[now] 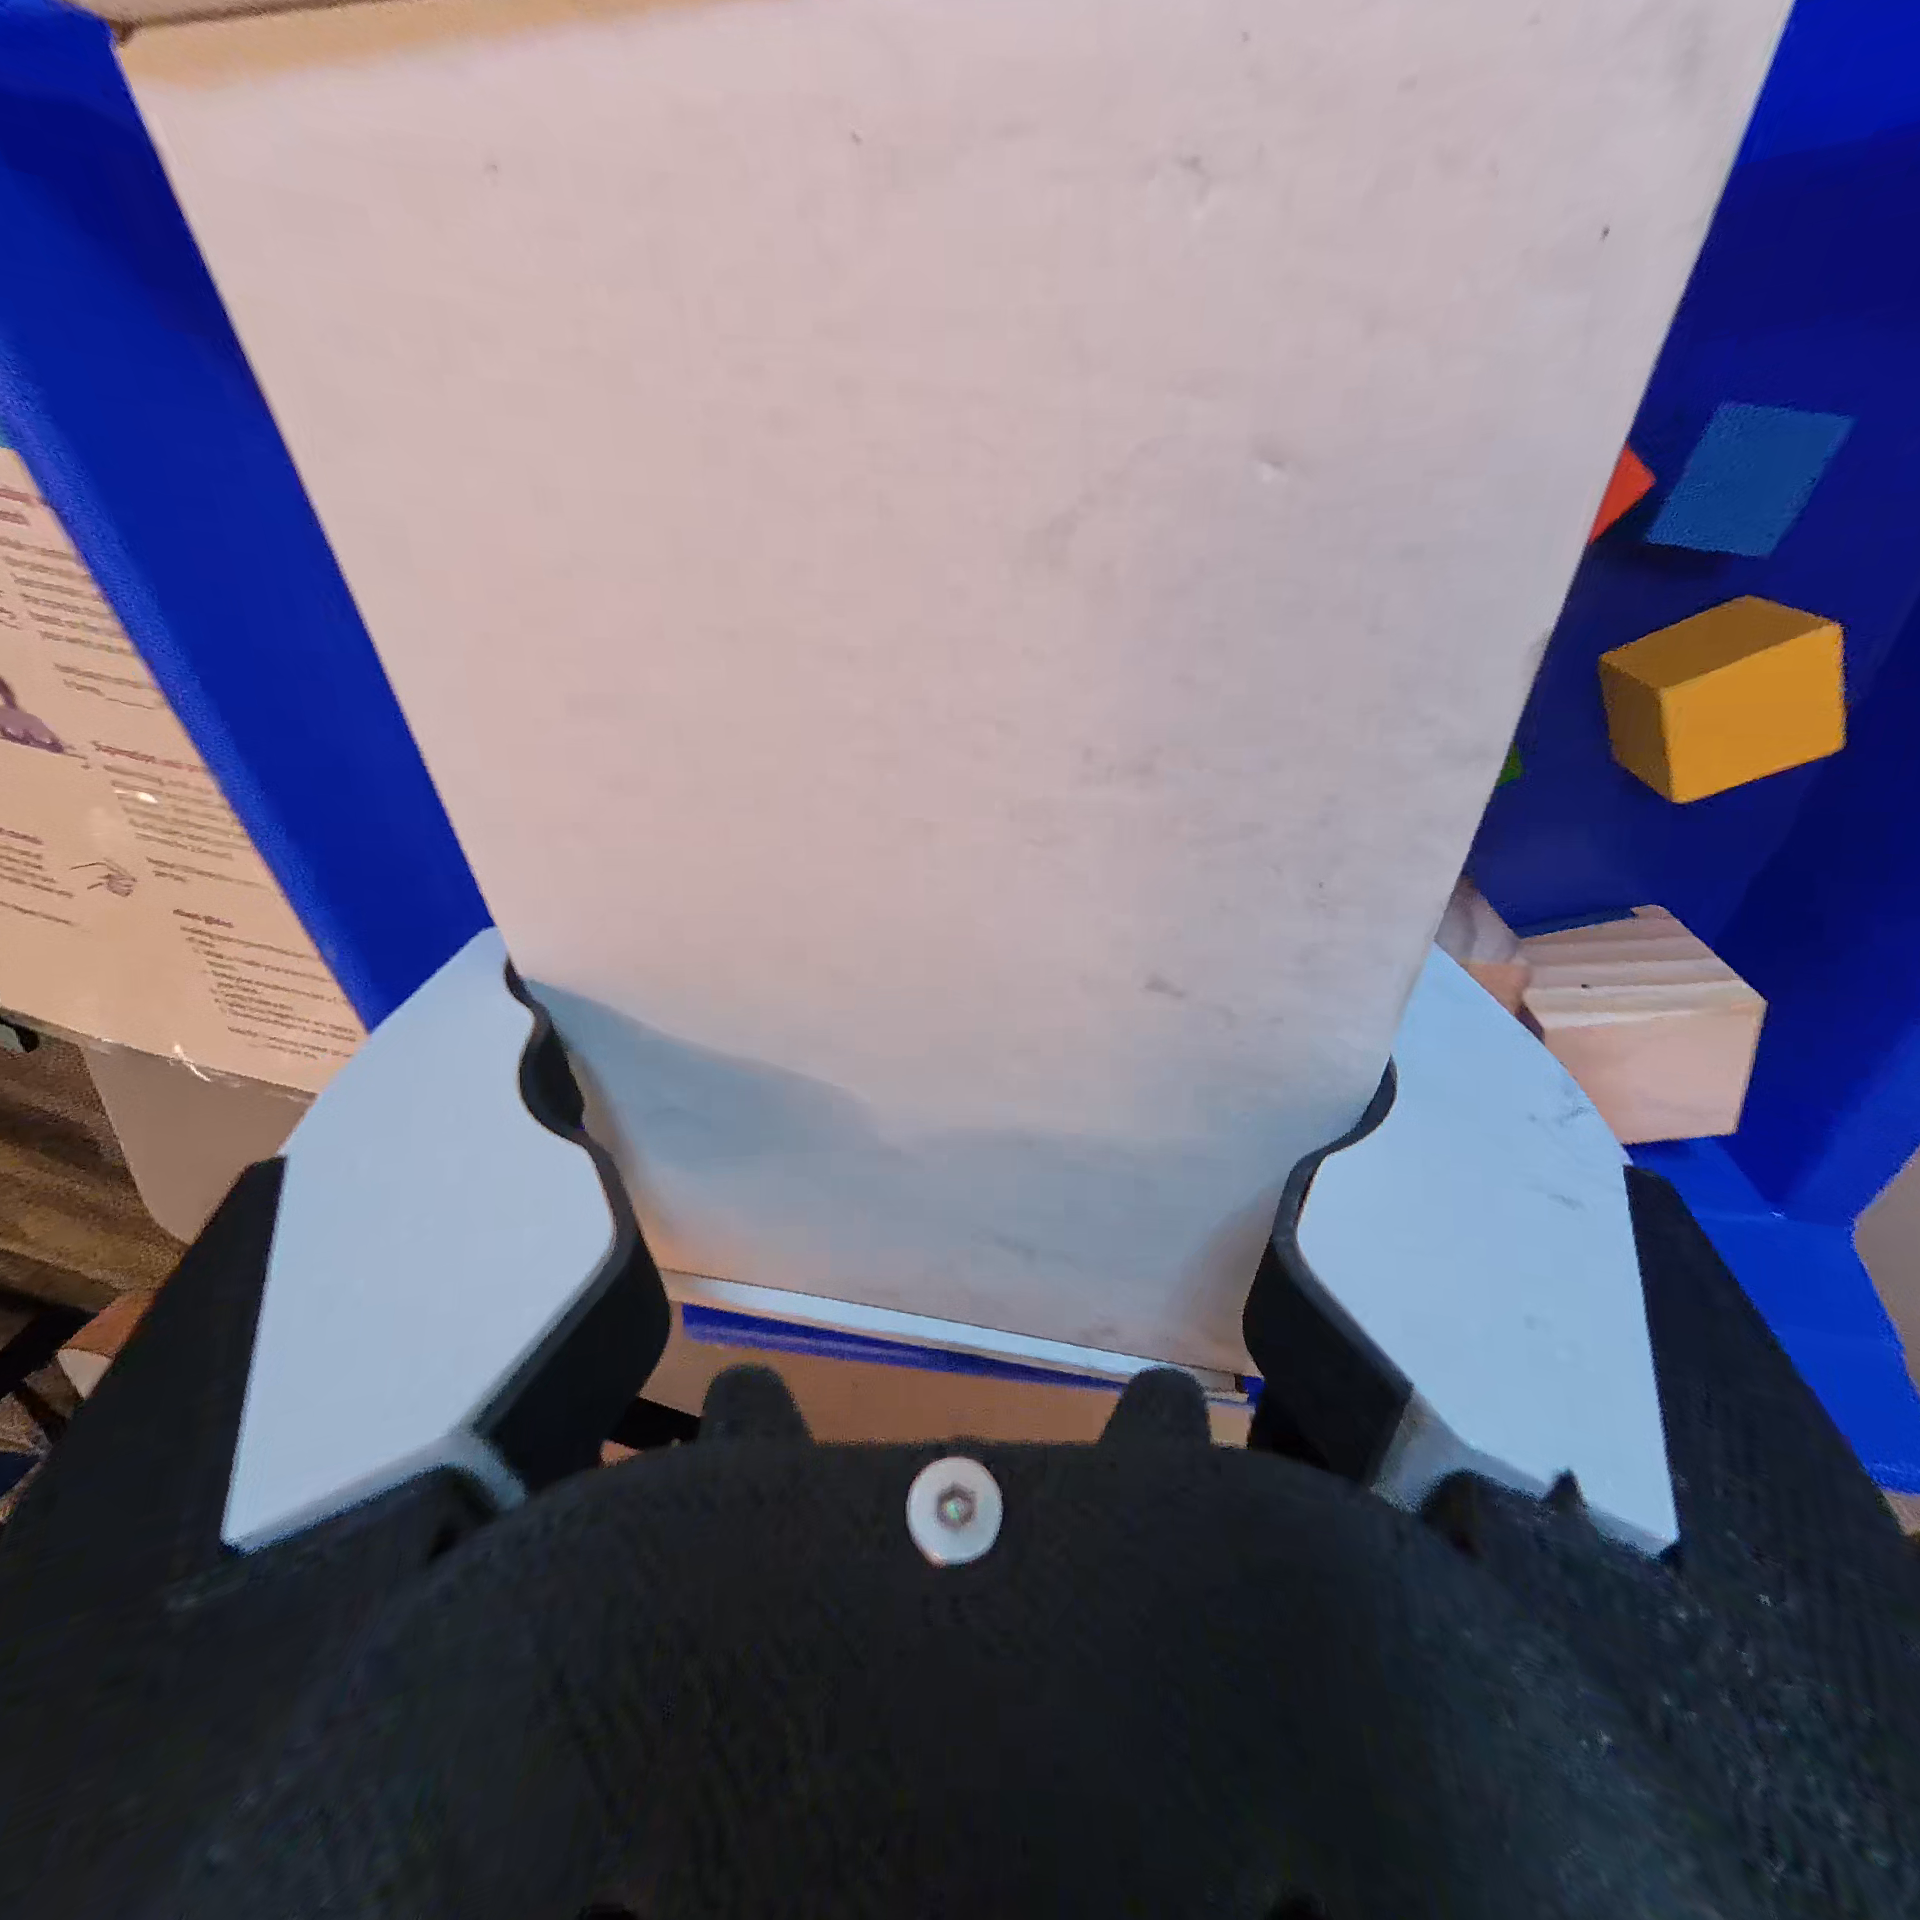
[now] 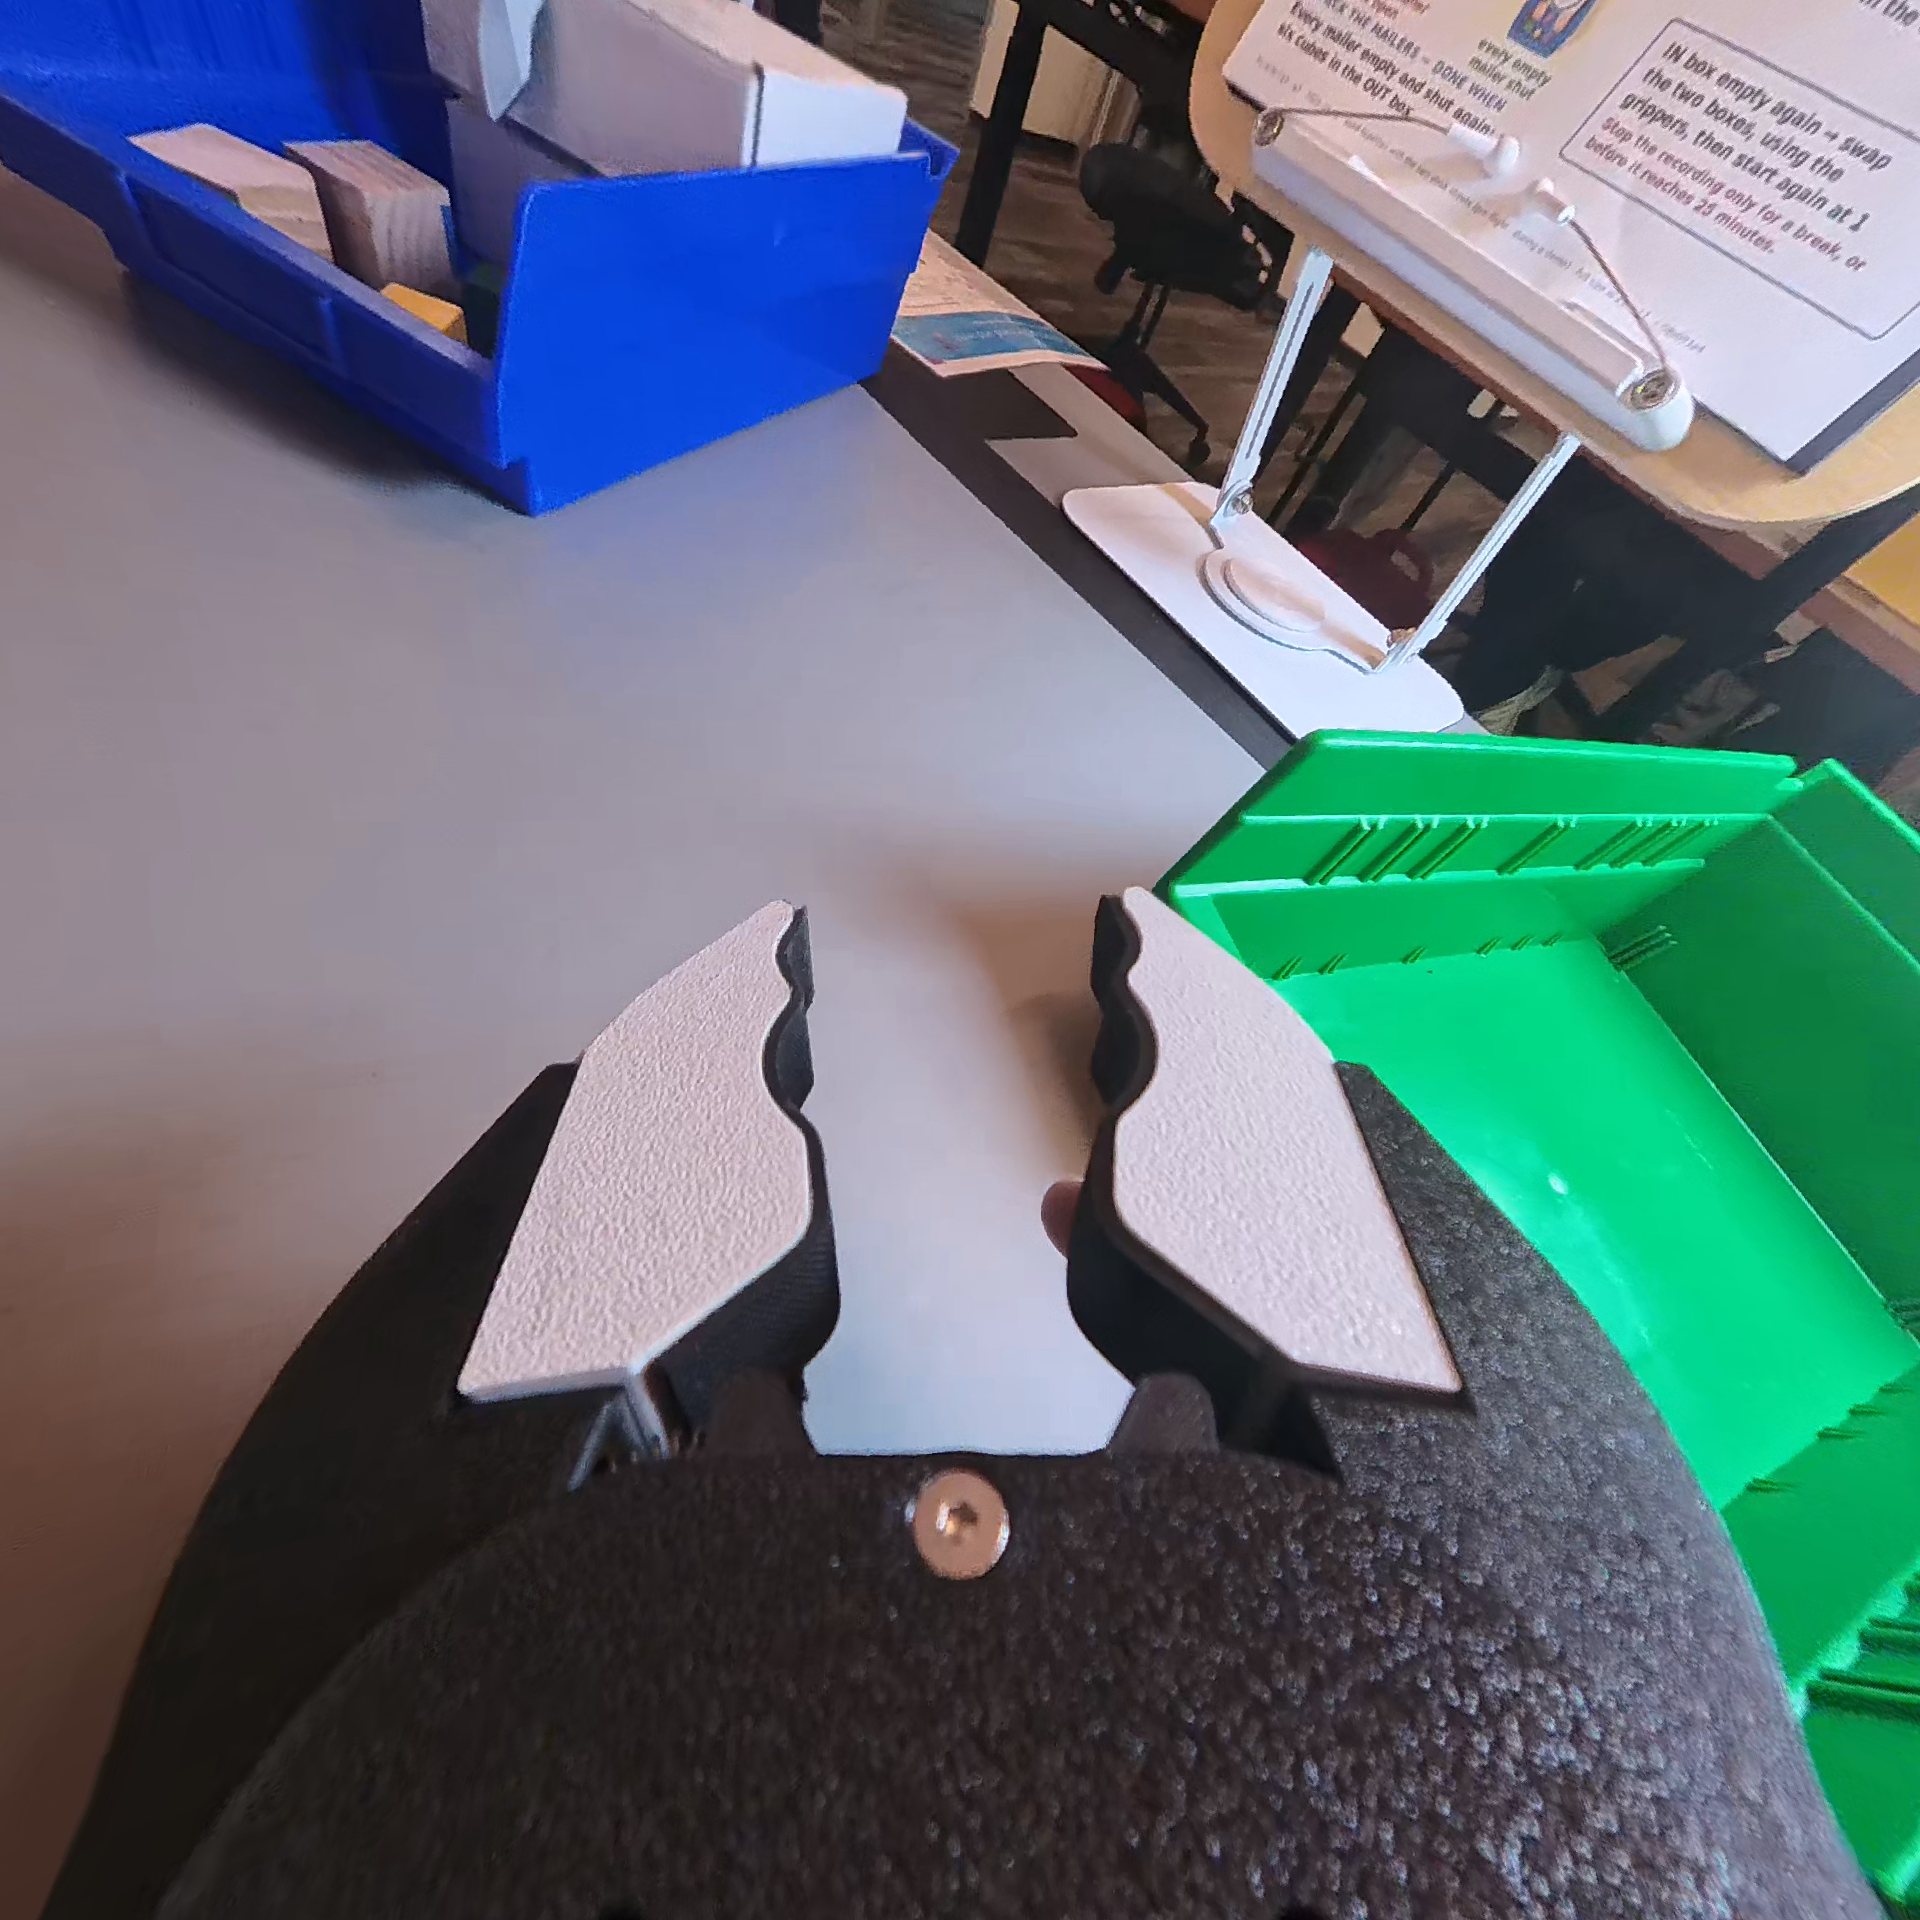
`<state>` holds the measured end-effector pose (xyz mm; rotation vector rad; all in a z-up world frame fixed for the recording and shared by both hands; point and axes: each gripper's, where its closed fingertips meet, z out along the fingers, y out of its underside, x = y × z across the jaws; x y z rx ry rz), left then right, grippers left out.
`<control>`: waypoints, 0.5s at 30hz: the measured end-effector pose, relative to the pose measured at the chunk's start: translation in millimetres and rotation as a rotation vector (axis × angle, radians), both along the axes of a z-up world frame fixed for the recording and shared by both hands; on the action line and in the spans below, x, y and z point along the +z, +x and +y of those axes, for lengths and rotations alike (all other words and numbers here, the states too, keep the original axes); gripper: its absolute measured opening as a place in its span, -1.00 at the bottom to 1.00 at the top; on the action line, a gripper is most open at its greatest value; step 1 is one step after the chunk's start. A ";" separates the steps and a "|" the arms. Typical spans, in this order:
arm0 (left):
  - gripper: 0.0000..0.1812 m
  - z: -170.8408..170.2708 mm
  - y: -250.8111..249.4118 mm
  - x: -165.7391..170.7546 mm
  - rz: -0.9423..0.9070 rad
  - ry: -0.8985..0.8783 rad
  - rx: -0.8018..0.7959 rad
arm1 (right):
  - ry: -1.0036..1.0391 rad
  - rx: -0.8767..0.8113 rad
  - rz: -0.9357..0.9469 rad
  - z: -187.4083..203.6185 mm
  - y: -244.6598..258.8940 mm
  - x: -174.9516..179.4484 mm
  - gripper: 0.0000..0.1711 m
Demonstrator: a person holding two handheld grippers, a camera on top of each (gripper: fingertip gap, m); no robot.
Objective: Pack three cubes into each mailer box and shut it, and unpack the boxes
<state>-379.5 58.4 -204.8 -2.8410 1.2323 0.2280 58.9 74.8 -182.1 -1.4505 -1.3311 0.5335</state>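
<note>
Grey tabletop (image 2: 520, 779), office chairs behind. My left gripper (image 1: 956, 1049) clamps a white cardboard mailer box (image 1: 935, 571) inside the blue plastic bin (image 2: 675, 312), beside a yellow wooden cube (image 1: 1725, 696). Right gripper (image 2: 951, 997) gapes empty beside the green plastic bin (image 2: 1507, 821). Printed instruction sheet (image 2: 1714, 156) on stand.

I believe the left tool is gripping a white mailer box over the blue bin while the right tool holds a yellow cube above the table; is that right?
Not quite. The right tool holds nothing: in the right wrist view its fingers are apart with only bare grey table between them. The yellow cube lies in the blue bin. The left tool does grip the white mailer box.
</note>
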 end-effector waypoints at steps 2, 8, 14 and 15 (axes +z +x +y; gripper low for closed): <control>0.57 -0.2 5.8 18.8 -0.039 0.059 0.016 | 0.000 0.004 0.013 -0.9 -0.5 3.3 -0.40; 0.57 -29.4 89.8 86.5 -0.328 0.204 -0.081 | 0.108 0.065 0.052 -16.6 -8.7 23.4 -0.35; 0.57 -108.6 235.0 72.4 -0.555 -0.032 -0.398 | 0.492 0.300 0.006 -75.2 -40.4 53.3 -0.17; 0.57 -120.6 255.9 65.3 -0.582 -0.089 -0.440 | 0.557 0.334 0.000 -87.4 -45.7 56.3 -0.15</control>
